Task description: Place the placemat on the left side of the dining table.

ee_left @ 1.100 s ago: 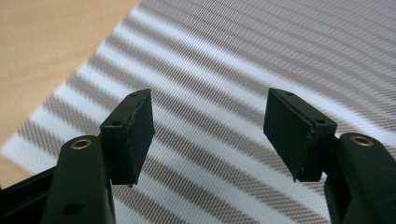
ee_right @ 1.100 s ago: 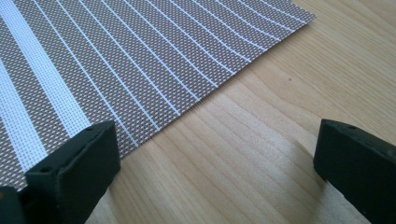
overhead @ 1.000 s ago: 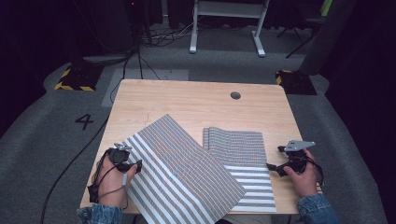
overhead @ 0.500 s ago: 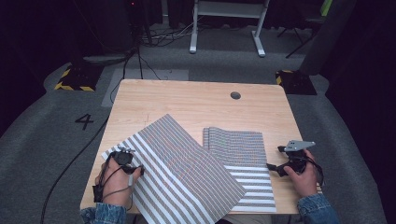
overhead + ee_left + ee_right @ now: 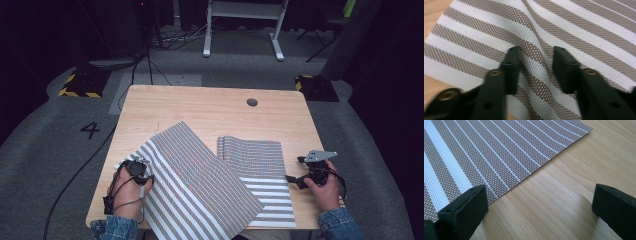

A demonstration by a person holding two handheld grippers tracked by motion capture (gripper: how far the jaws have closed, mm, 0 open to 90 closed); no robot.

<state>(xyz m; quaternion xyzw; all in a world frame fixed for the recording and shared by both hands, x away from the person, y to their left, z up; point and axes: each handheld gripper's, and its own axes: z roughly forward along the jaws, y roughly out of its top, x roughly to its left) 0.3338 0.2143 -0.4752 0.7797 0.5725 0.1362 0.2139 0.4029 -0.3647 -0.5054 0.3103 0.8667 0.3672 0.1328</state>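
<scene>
From above, we see a light wooden table (image 5: pixel 200 107) with two striped woven placemats lying on it. At the left, the left gripper (image 5: pixel 141 172) sits on the near left corner of the upper placemat (image 5: pixel 200 185), which lies at an angle across the table's near half. A second ago this gripper stood slightly farther from us along that edge, with its jaws wider. They have just been closing, and in the left gripper view a raised fold of the upper placemat (image 5: pixel 536 60) now stands between them. The jaws are narrow around that ridge, though we cannot quite tell whether the pads already press on it.

To the right, the lower placemat (image 5: pixel 260 170) lies flat, partly covered by the upper one. Farther right, the right gripper (image 5: pixel 295 181) rests just beside the lower placemat's right edge, where it was before. Its jaws stand wide over bare wood, with the mat's edge (image 5: pixel 499 152) under one of them.
</scene>
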